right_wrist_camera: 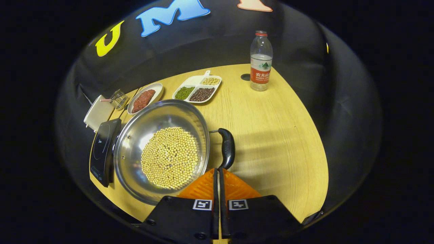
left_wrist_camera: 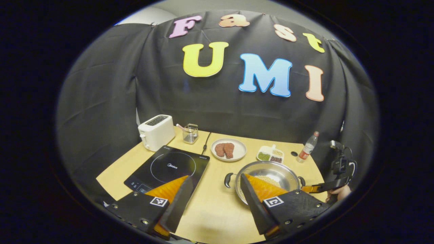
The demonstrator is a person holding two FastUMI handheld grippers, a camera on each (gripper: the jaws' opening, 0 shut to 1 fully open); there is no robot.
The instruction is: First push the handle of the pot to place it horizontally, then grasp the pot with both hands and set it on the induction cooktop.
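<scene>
Stainless steel pot [right_wrist_camera: 162, 149], shallow and wide, shiny inside, holds a round heap of pale yellow beans [right_wrist_camera: 169, 162] over its bottom. It stands on the wooden counter [right_wrist_camera: 271, 135], just ahead and left of the right gripper [right_wrist_camera: 218, 176]. A black loop handle [right_wrist_camera: 226, 147] sticks out from the rim directly ahead of the right fingertips, very close to them; contact cannot be confirmed. Right fingers are closed together, nothing between them.

In the left gripper view, the left gripper [left_wrist_camera: 213, 184] has its fingers spread wide apart, gripping nothing. The pot [left_wrist_camera: 268, 176] lies behind the right-hand finger; the black induction cooktop [left_wrist_camera: 169, 167] lies behind the left-hand finger, well apart from the pot. The right gripper [left_wrist_camera: 313, 188] reaches toward the pot's far rim.
</scene>
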